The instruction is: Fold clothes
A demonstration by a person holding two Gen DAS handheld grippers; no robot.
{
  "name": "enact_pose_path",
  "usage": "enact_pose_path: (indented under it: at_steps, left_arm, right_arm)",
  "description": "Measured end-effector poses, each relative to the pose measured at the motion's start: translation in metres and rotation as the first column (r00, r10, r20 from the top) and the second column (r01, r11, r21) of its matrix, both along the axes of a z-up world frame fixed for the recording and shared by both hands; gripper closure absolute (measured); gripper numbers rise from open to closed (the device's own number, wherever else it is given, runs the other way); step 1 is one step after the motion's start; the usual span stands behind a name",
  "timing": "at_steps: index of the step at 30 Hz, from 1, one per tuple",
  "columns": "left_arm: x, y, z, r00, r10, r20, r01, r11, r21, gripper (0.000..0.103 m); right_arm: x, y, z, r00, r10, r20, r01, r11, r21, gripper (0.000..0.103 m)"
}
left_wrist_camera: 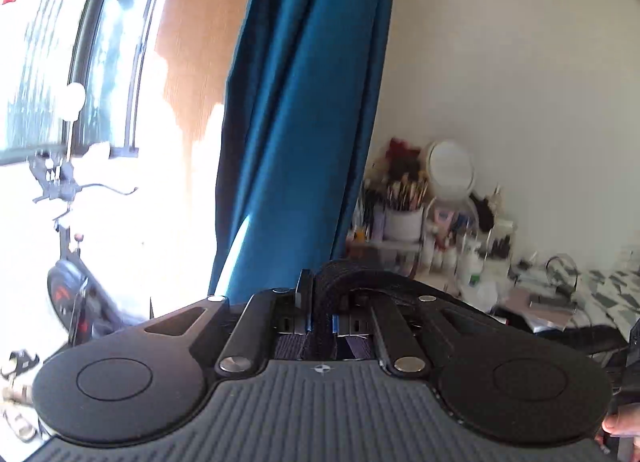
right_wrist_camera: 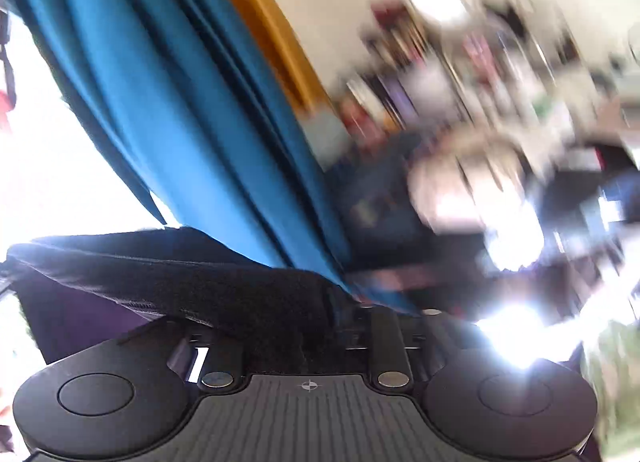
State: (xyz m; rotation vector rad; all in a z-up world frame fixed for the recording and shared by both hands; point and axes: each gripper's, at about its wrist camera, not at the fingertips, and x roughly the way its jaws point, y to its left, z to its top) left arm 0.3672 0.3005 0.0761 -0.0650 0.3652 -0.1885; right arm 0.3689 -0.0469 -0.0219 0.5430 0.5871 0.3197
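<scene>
Both grippers carry one black garment (right_wrist_camera: pixel 168 274): left gripper (left_wrist_camera: pixel 320 302) jaws clenched on its bunched edge, right gripper (right_wrist_camera: pixel 304 326) jaws hidden under cloth, grip unclear.

A black garment (left_wrist_camera: pixel 340 282) of coarse, ribbed-looking knit is bunched into a thick roll in the left wrist view, its edge draping off to the right. In the right wrist view the same black cloth (right_wrist_camera: pixel 192 278) stretches out to the left as a taut, slightly sagging band, with a purplish inner layer showing beneath it.
</scene>
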Motion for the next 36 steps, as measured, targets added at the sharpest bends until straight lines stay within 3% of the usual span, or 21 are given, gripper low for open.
enact_pose_path:
  at_steps: [1, 4, 5, 10, 12, 15, 19, 21, 24, 26, 28, 29, 30, 31, 36]
  left_arm:
    - [0.008, -0.001, -0.014, 0.999, 0.011, -0.048, -0.010, 1.000, 0.017, 0.095]
    - [0.033, 0.001, -0.055, 0.983, 0.067, -0.172, -0.055, 0.996, 0.072, 0.095]
    - [0.041, 0.003, -0.069, 0.974, 0.082, -0.213, -0.067, 0.995, 0.076, 0.095]
    - [0.058, 0.011, -0.129, 0.937, 0.134, -0.321, -0.096, 0.987, 0.130, 0.094]
    - [0.065, 0.007, -0.144, 0.941, 0.102, -0.323, -0.043, 0.981, 0.187, 0.094]
    - [0.074, -0.004, -0.149, 0.953, 0.077, -0.292, 0.001, 0.966, 0.258, 0.094]
    - [0.087, 0.001, -0.125, 0.961, 0.118, -0.248, -0.072, 0.980, 0.186, 0.094]
    - [0.094, 0.003, -0.115, 0.971, 0.150, -0.187, -0.112, 0.974, 0.199, 0.094]
    - [0.102, -0.003, -0.119, 0.982, 0.133, -0.135, -0.086, 0.948, 0.308, 0.091]
    - [0.106, -0.012, -0.138, 0.984, 0.107, -0.142, -0.038, 0.907, 0.420, 0.089]
    - [0.108, -0.019, -0.162, 0.982, 0.078, -0.173, 0.024, 0.853, 0.522, 0.081]
    - [0.107, -0.022, -0.175, 0.975, 0.058, -0.213, 0.068, 0.840, 0.539, 0.065]
    - [0.106, -0.024, -0.187, 0.965, 0.035, -0.262, 0.119, 0.827, 0.549, 0.040]
    - [0.103, -0.025, -0.197, 0.957, 0.010, -0.291, 0.159, 0.819, 0.551, 0.033]
    - [0.082, -0.026, -0.223, 0.918, -0.053, -0.392, 0.279, 0.788, 0.548, 0.030]
  right_arm:
    - [0.010, 0.002, -0.021, 0.997, 0.000, -0.071, -0.003, 1.000, -0.031, 0.068]
    - [0.024, 0.007, -0.075, 0.978, -0.021, -0.206, -0.012, 0.987, -0.157, 0.058]
    - [0.025, 0.004, -0.085, 0.974, -0.035, -0.224, -0.004, 0.985, -0.173, 0.046]
    - [-0.009, -0.023, -0.101, 0.984, -0.110, -0.143, 0.089, 0.986, -0.142, 0.008]
    - [-0.018, -0.034, -0.101, 0.983, -0.087, -0.162, 0.068, 0.990, -0.121, 0.008]
    - [-0.031, -0.036, -0.093, 0.988, -0.053, -0.144, 0.028, 0.985, -0.171, 0.008]
    - [-0.043, -0.021, -0.079, 0.991, 0.036, -0.125, -0.061, 0.977, -0.205, 0.005]
    - [-0.047, -0.015, -0.076, 0.991, 0.061, -0.121, -0.084, 0.977, -0.197, 0.001]
    - [-0.048, -0.009, -0.077, 0.990, 0.063, -0.129, -0.086, 0.980, -0.180, 0.001]
    - [-0.044, -0.009, -0.086, 0.988, 0.034, -0.153, -0.058, 0.986, -0.154, 0.001]
    - [-0.042, -0.005, -0.092, 0.986, 0.025, -0.162, -0.054, 0.982, -0.179, 0.001]
    - [-0.041, -0.002, -0.095, 0.986, 0.024, -0.165, -0.057, 0.979, -0.196, 0.001]
    - [-0.040, 0.001, -0.098, 0.986, 0.023, -0.167, -0.059, 0.975, -0.213, 0.001]
    - [-0.042, 0.003, -0.098, 0.985, 0.026, -0.168, -0.061, 0.977, -0.206, 0.001]
    - [-0.046, 0.004, -0.098, 0.984, 0.008, -0.179, -0.042, 0.982, -0.184, 0.001]
